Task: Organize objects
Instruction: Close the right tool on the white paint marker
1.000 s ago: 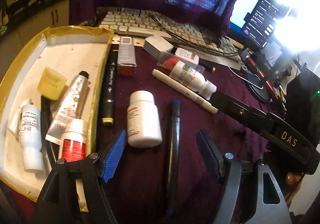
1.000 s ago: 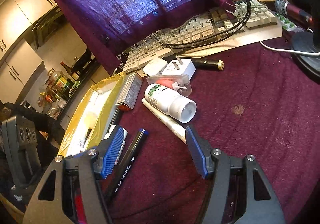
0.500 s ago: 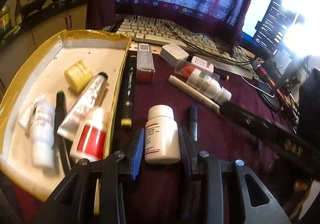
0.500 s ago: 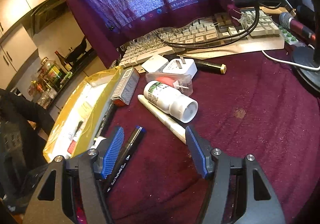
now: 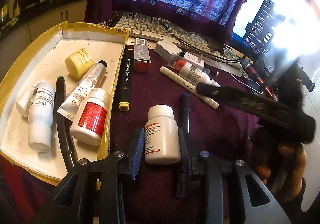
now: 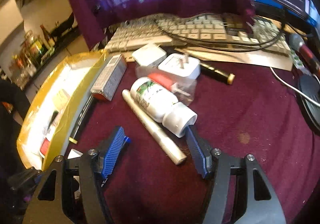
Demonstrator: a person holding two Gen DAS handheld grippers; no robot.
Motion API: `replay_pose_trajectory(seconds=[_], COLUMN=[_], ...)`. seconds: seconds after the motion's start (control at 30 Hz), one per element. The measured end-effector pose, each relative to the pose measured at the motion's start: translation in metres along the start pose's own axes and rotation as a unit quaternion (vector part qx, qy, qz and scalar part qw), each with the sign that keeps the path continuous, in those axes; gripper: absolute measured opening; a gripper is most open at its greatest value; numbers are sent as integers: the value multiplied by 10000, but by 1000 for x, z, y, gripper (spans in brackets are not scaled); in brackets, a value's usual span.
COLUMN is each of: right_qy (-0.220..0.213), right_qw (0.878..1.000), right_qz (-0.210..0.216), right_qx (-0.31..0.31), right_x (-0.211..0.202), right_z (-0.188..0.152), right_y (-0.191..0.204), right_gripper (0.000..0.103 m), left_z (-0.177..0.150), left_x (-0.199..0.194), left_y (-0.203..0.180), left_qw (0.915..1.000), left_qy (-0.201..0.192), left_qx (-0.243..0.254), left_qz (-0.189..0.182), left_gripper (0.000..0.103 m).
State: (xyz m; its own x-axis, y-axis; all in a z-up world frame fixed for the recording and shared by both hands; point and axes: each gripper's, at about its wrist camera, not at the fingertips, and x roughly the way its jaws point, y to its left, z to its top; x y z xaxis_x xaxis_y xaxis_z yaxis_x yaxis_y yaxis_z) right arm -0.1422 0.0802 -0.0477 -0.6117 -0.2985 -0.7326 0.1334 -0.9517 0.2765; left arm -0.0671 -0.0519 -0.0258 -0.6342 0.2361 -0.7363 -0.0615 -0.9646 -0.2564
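Observation:
My left gripper [image 5: 161, 144] is shut on a white pill bottle [image 5: 162, 134] that lies on the maroon cloth, with a blue pad pressing each side. Just left of it stands the yellow-taped tray [image 5: 94, 28], which holds a yellow jar [image 5: 79, 62], a cream tube [image 5: 86, 86], white bottles and a dark marker. My right gripper [image 6: 156, 150] is open and low over the cloth. The near end of a white pen [image 6: 152, 126] lies between its fingers. The cap of a green-labelled bottle [image 6: 156, 100] sits at its right fingertip. One of its fingers [image 5: 240, 100] shows blurred in the left wrist view.
A blue-capped black pen [image 5: 185, 108] lies beside the pill bottle. A black marker [image 5: 126, 76] lies along the tray's wall, with a grey carton [image 5: 141, 54] beyond it. Further back are a white charger [image 6: 180, 66], a keyboard [image 6: 200, 30] with cables, a microphone [image 6: 302, 48] and a draped cloth.
My left gripper went from wide open to shut on the white pill bottle. The right gripper slid toward the white pen and green-labelled bottle and rolled a little.

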Motion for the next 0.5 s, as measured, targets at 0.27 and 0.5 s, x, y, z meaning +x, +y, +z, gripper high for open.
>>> replay_pose_trajectory(seconds=[0.27, 0.5], right_qy=[91, 151], right_qw=[9994, 9986], right_qz=[-215, -146], right_qx=[-263, -477], right_x=[5, 3], right_z=[4, 0], right_y=[6, 7], right_gripper=[61, 22], left_z=[-3, -4], left_x=[-1, 0], left_y=[0, -1], left_qw=[9999, 9998], left_qy=[-91, -138], left_qx=[93, 123], left_qz=[41, 103], left_gripper=[31, 31])
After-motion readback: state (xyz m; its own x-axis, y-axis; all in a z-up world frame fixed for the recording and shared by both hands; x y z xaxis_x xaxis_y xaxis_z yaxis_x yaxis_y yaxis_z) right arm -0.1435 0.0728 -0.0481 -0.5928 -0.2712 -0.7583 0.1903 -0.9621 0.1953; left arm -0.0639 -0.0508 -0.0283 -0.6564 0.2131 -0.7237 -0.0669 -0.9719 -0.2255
